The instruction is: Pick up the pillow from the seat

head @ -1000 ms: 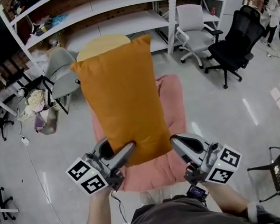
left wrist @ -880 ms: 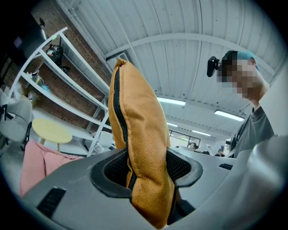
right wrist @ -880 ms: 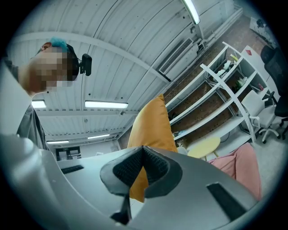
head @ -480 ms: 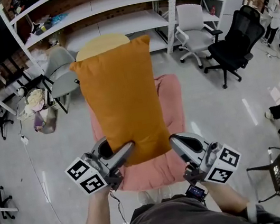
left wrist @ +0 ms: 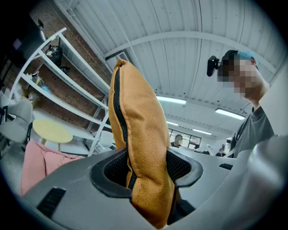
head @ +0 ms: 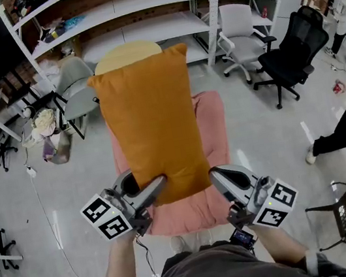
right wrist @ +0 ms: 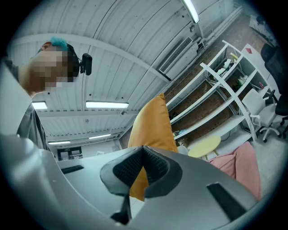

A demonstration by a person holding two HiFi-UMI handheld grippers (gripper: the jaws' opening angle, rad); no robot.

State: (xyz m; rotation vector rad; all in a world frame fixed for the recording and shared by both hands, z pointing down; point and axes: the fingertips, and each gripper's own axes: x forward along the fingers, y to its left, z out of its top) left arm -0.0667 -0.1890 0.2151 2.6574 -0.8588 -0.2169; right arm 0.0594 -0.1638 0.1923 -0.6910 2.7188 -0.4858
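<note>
Left gripper (head: 152, 191) is clamped on the orange pillow (head: 150, 119) at its near left corner. The stuffed edge is squeezed between the mesh pads, so the jaws stand roughly half apart. Right gripper (head: 218, 178) has its jaws almost together, pinching what looks like the thin seam at the near right corner. Between the two, the pillow is up in the air, clear of the pink seat (head: 215, 120) and spread above its middle, its far end reaching past the seat's back edge in the head view. The lift itself seems done, so doing this step well is a matter of holding. The right-hand pinch takes only a little fabric and is the likelier to slip, so both hands are best held level and equally spaced, neither pulling the cover taut nor letting the free far end swing. A black zipper (left wrist: 118, 103) runs up the pillow's edge. No brand, label or writing can be read on the pillow or the seat. The cubes (head: 108, 219) on the grippers bear only black-and-white square markers.
</note>
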